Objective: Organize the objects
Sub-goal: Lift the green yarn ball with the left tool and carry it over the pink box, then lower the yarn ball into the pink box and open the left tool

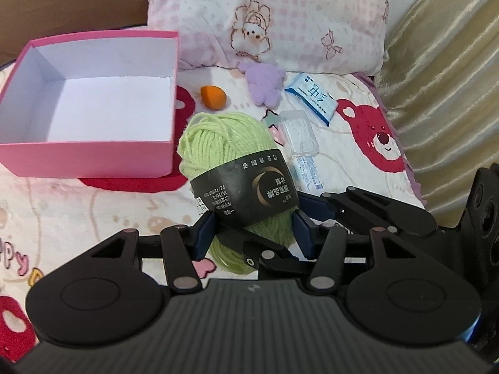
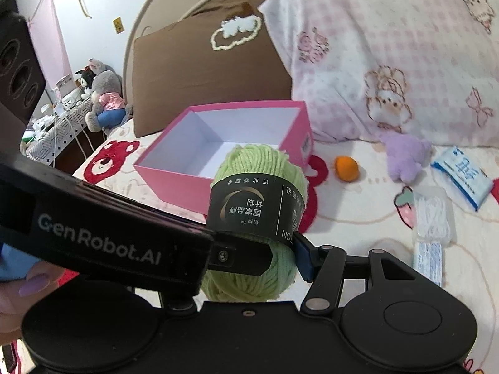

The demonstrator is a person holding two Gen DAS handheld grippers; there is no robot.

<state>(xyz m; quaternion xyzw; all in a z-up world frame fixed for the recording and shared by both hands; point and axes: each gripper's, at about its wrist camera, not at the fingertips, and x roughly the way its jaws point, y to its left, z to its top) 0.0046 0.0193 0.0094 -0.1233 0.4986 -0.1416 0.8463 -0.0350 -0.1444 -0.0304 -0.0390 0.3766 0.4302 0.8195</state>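
A ball of light green yarn [image 1: 230, 162] with a black paper band is held off the bed. Both grippers grip it. My left gripper [image 1: 254, 232] is shut on its near end, blue pads on either side. My right gripper [image 2: 249, 252] is shut on the same yarn [image 2: 262, 171]; its left finger is hidden behind the left gripper's body. The open pink box [image 1: 87, 162] with a white inside lies on the bed to the left; it also shows in the right wrist view [image 2: 174, 184] just behind the yarn.
On the bedspread lie an orange sponge egg [image 1: 213, 96], a purple plush [image 1: 263, 85], a blue tissue pack [image 1: 313, 98] and a clear box of floss picks [image 1: 299, 132]. A pink checked pillow [image 1: 280, 15] and a brown pillow [image 2: 202, 74] stand behind.
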